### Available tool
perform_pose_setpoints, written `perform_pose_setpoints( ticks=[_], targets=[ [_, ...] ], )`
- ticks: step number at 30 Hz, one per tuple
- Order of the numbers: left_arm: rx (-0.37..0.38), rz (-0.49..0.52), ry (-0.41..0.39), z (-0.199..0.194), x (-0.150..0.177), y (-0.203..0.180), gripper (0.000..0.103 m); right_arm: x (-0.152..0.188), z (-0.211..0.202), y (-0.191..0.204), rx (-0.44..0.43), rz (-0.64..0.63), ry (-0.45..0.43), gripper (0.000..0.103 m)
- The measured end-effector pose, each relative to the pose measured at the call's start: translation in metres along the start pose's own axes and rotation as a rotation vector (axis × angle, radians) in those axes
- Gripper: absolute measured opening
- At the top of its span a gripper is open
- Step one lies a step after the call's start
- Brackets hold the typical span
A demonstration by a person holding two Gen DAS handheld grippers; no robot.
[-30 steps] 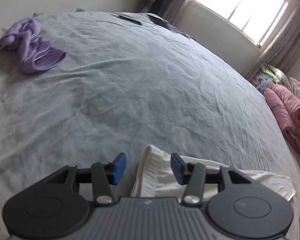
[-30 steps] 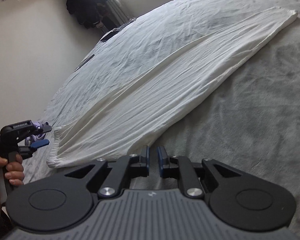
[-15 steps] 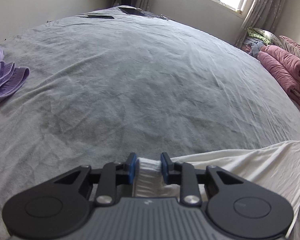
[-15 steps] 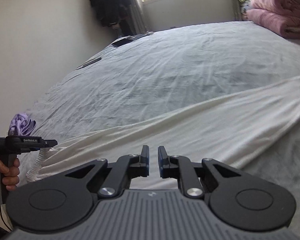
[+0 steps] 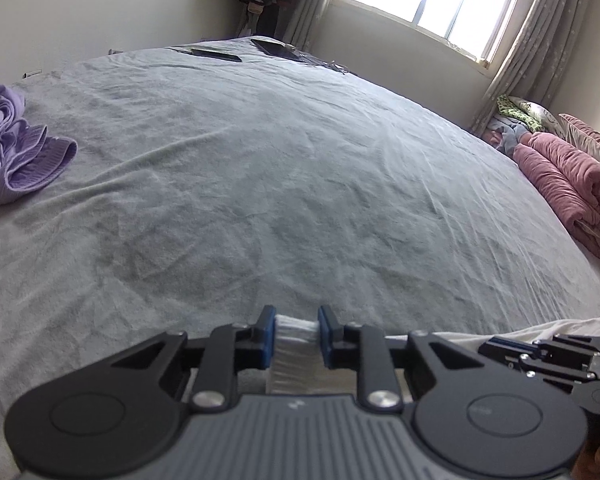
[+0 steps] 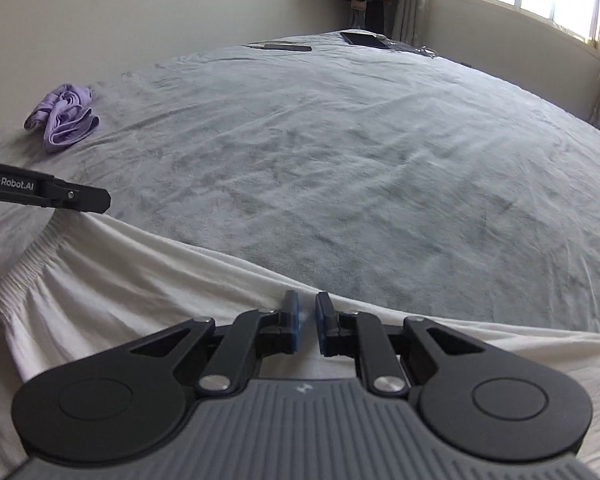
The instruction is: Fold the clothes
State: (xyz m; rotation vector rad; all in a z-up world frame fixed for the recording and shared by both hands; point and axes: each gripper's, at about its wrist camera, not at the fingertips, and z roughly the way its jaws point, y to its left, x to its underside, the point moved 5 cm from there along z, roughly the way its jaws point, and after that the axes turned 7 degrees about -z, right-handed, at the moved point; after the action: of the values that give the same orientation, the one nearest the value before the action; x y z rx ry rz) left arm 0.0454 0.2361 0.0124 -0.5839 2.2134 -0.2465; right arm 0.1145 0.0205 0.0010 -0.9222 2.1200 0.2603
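Two grippers work a white garment (image 6: 148,280) spread along the near edge of a grey bed (image 5: 300,184). The left gripper (image 5: 297,334) is closing its jaws on the gathered waistband, anchoring that end; the right gripper (image 6: 307,320) hovers above the cloth's edge, jaws nearly closed, seemingly empty
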Motion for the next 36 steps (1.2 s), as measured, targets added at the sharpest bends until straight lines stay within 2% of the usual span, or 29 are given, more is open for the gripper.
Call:
perform_pose_setpoints(
  ticks=[3, 6, 9, 14, 18, 21, 22, 26, 30, 33, 36],
  targets=[
    [-0.028, -0.019, 0.001, 0.002, 0.000, 0.004, 0.022, 0.000, 0.005, -0.001, 0.002, -0.013, 0.005, 0.016],
    [-0.031, -0.030, -0.030, -0.002, -0.004, 0.003, 0.022, -0.004, -0.001, 0.003, 0.068, -0.047, -0.027, 0.016],
    [-0.039, -0.022, -0.044, 0.000, -0.005, 0.002, 0.022, -0.005, -0.010, 0.005, 0.043, -0.019, -0.075, 0.016],
    [-0.075, 0.041, 0.028, 0.017, 0.005, 0.002, 0.023, 0.008, -0.002, 0.007, 0.063, -0.029, -0.047, 0.016],
    [-0.080, 0.044, 0.027, 0.017, 0.004, 0.005, 0.027, 0.001, -0.008, 0.005, 0.047, -0.008, -0.074, 0.017],
    [-0.101, 0.035, 0.022, 0.016, 0.001, 0.007, 0.032, 0.007, 0.005, 0.004, 0.037, -0.019, -0.033, 0.020],
    [-0.113, 0.040, 0.020, 0.016, 0.000, 0.007, 0.034, 0.007, 0.004, 0.000, 0.041, -0.002, -0.040, 0.025],
    [-0.171, 0.049, -0.004, 0.009, -0.008, 0.008, 0.046, 0.008, -0.027, -0.030, 0.060, 0.125, -0.111, 0.026],
    [-0.239, 0.034, -0.090, -0.009, -0.025, 0.007, 0.047, 0.033, -0.057, -0.071, 0.155, 0.139, -0.111, 0.033],
    [-0.165, 0.071, -0.101, -0.013, -0.023, -0.016, 0.047, 0.061, -0.068, -0.109, 0.209, 0.211, -0.065, 0.033],
    [-0.059, 0.157, -0.071, -0.010, -0.008, -0.056, 0.047, 0.074, -0.070, -0.128, 0.210, 0.242, -0.052, 0.033]
  ],
)
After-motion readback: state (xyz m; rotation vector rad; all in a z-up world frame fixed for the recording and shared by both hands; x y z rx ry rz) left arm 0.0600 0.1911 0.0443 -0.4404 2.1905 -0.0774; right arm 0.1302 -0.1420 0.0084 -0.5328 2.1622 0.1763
